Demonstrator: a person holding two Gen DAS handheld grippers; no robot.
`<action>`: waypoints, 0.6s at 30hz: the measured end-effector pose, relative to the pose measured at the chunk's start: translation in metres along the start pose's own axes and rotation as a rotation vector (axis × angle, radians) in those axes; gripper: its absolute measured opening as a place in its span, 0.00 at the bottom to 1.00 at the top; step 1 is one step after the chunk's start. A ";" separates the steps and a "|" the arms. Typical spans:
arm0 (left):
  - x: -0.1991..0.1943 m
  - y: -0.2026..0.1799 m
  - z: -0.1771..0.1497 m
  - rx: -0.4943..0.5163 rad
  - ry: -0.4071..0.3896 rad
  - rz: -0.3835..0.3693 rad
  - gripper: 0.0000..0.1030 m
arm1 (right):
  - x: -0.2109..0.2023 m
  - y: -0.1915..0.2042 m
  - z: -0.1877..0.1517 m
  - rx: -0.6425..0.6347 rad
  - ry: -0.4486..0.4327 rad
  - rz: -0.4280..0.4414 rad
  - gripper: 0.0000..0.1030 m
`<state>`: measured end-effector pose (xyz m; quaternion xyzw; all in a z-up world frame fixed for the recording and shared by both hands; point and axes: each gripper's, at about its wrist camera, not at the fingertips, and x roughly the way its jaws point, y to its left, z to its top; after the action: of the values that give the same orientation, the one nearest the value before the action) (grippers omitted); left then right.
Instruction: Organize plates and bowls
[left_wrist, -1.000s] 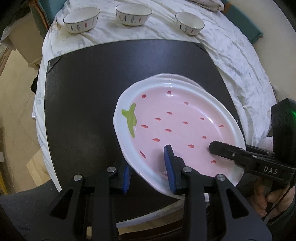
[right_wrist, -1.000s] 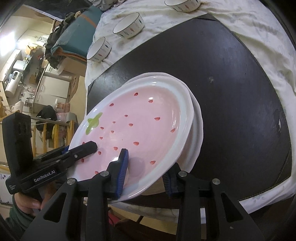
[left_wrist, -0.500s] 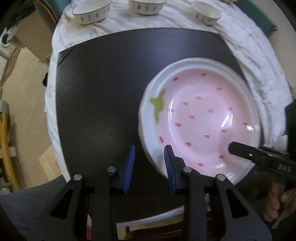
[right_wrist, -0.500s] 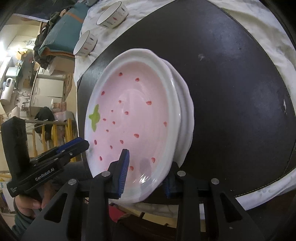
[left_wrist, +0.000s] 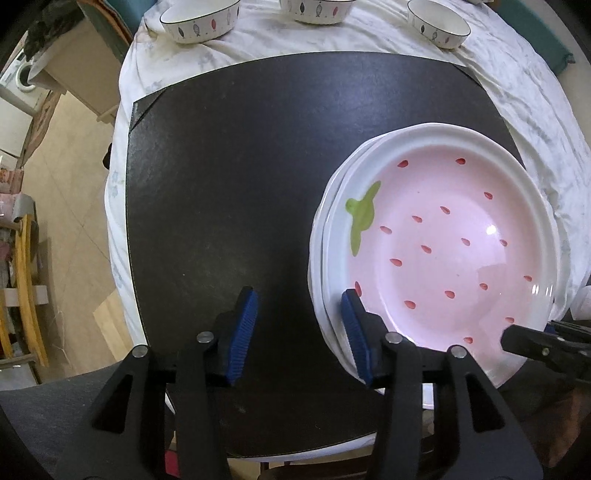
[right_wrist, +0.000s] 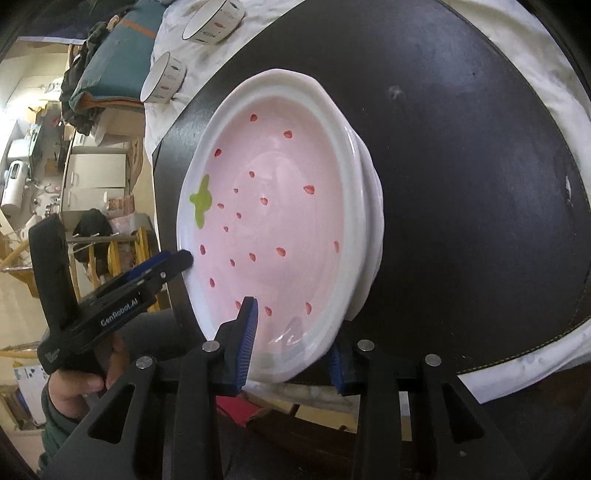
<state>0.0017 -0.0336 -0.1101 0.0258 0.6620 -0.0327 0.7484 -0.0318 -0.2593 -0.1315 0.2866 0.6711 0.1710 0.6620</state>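
Since a second ago the strawberry plate (left_wrist: 439, 254) has gone from tilted and carried to lying nested on the white plates under it, and the left gripper (left_wrist: 299, 328) has let go of its rim.

- Left gripper: jaws spread wide, holding nothing. One blue pad (left_wrist: 352, 325) sits just beside the stack's near-left edge, the other over bare mat.
- Right gripper (right_wrist: 291, 343): jaws straddle the near rim of the strawberry plate, one pad (right_wrist: 247, 338) above the pink face, the other below the rim. They look parted with slack, so released or nearly so. Contact under the rim is hidden.
- Stack sits on the black mat (left_wrist: 229, 177), toward its near right corner. At least one more white rim shows beneath the top plate. Exact count cannot be told.

Progress, my read: plates look done, stacked in one pile, slightly offset.

Left to do: three patterned bowls (left_wrist: 199, 16) sit apart in a row on the white tablecloth (left_wrist: 517, 74) beyond the mat, unstacked. Likely next is gathering and nesting those.
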 end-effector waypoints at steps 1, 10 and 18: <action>0.000 -0.001 0.000 0.003 0.000 0.002 0.43 | -0.002 0.000 -0.001 -0.003 0.004 0.004 0.34; 0.000 -0.002 0.003 -0.016 0.012 -0.018 0.43 | -0.017 -0.011 -0.001 0.034 -0.032 -0.062 0.42; 0.005 0.002 0.006 -0.072 0.043 -0.119 0.47 | -0.035 -0.016 0.011 0.051 -0.173 -0.069 0.69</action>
<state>0.0088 -0.0322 -0.1145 -0.0398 0.6790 -0.0531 0.7312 -0.0253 -0.2947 -0.1138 0.2937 0.6250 0.1053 0.7156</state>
